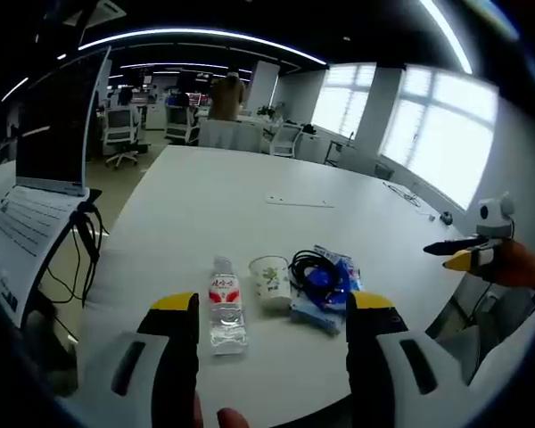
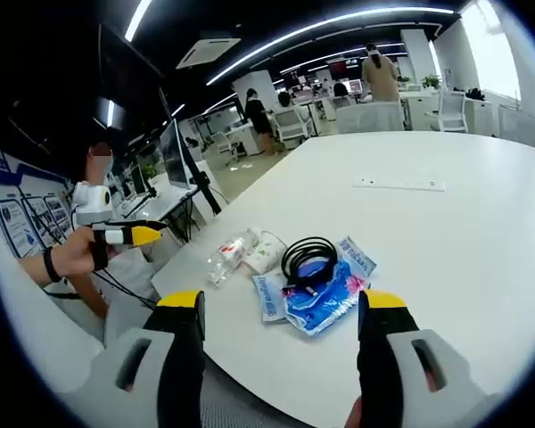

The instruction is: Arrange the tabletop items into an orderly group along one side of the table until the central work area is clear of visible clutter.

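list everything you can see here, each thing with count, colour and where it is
table: one, white, large, under everything
water bottle: one, clear with red label, lying near the table edge
paper cup: one, white with green print, between the bottle and the packets
blue packets: a few, blue and white, right of the cup
cable: one, black, coiled on the packets
laptop: one, grey, open on a side desk
left gripper: one, yellow-tipped fingers apart, before the items
right gripper: one, yellow-tipped fingers apart, before the items
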{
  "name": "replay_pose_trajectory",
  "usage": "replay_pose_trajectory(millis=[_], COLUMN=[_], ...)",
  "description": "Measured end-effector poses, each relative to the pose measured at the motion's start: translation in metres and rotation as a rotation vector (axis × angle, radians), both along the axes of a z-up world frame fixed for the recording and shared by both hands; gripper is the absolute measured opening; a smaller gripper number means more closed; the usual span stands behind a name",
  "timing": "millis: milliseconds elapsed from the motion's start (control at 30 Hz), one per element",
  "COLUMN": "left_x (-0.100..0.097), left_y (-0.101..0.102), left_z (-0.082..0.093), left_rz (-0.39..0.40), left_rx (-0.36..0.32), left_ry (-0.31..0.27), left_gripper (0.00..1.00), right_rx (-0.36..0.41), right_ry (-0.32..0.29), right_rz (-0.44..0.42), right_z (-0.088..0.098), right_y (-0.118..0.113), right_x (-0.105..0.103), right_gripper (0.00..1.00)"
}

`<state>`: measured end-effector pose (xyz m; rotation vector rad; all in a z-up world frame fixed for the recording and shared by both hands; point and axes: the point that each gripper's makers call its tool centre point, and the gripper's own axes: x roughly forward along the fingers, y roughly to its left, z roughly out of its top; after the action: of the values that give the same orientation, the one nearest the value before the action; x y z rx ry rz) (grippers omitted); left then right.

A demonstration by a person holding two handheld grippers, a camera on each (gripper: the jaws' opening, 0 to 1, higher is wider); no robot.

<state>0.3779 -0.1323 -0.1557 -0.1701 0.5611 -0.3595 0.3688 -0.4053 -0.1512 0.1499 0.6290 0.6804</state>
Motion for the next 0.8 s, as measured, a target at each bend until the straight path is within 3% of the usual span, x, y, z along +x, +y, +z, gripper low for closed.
replay_pose_trajectory(millis=[800], left_x=[-0.0023], left_y=[0.0048], left_z=[-0.0036], left_rz=[0.011], left_rx=[0.003], left_ry=[0.009], left_gripper=[0.66], right_rx=[0.005], right_ry=[0.014], right_rz=[-0.003], right_z=[-0.0037], right_y=[-0.0003], right_x=[-0.0049], right_gripper=[0.69])
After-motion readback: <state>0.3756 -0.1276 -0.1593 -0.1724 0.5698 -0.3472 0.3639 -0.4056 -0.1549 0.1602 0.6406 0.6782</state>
